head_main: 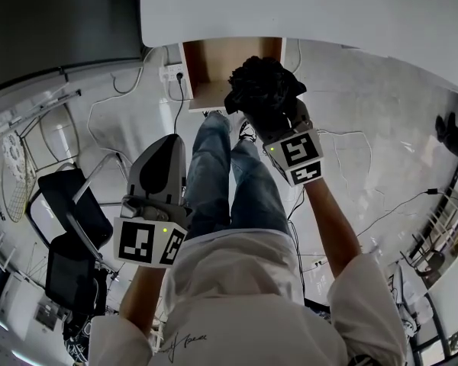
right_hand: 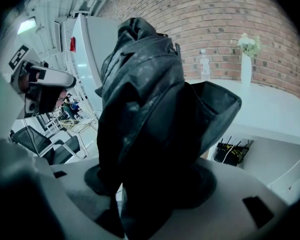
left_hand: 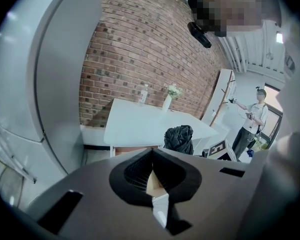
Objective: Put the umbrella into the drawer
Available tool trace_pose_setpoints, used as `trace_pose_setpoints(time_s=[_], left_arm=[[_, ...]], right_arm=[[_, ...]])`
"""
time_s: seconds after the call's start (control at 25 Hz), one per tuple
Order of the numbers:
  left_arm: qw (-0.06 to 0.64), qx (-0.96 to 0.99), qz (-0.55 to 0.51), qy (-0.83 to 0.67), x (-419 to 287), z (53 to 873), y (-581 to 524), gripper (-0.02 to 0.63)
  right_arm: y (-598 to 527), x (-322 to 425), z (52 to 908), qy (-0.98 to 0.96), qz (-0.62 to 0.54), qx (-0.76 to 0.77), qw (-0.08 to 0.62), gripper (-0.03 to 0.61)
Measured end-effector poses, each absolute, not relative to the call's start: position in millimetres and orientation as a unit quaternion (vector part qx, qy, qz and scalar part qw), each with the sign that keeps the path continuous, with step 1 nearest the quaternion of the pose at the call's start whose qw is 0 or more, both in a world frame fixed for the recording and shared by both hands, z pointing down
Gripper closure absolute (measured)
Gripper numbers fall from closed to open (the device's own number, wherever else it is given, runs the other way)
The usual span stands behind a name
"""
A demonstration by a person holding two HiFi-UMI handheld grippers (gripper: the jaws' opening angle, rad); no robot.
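Right tool (head_main: 277,122) pinching the bunched black umbrella (head_main: 263,86), at the open drawer (head_main: 206,69) under the white desk (head_main: 305,6); left tool (head_main: 166,143) pressed together, empty, near left; advice: lower the bundle well inside the drawer walls before letting go.

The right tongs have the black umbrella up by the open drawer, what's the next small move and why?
Probably ease the right tongs forward and left until the umbrella sits squarely above the open drawer, before lowering it. The tongs are shut on the umbrella, and in the head view it overlaps only the drawer's right front corner, so releasing now might miss.
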State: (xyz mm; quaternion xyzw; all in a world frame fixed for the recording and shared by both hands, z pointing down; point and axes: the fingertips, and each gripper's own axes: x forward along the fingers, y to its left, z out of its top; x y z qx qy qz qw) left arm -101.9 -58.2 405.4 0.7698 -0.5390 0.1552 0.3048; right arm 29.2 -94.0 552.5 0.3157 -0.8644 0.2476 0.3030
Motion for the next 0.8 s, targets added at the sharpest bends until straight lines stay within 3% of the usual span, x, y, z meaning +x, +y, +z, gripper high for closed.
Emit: trace_pose_setpoints(time_s=[0.8], left_arm=[[0.32, 0.76, 0.155, -0.544, -121, 419, -54, 0.595]], right_arm=[[-102, 17, 596, -0.858, 0.213, 0.292, 0.364, 0.304]])
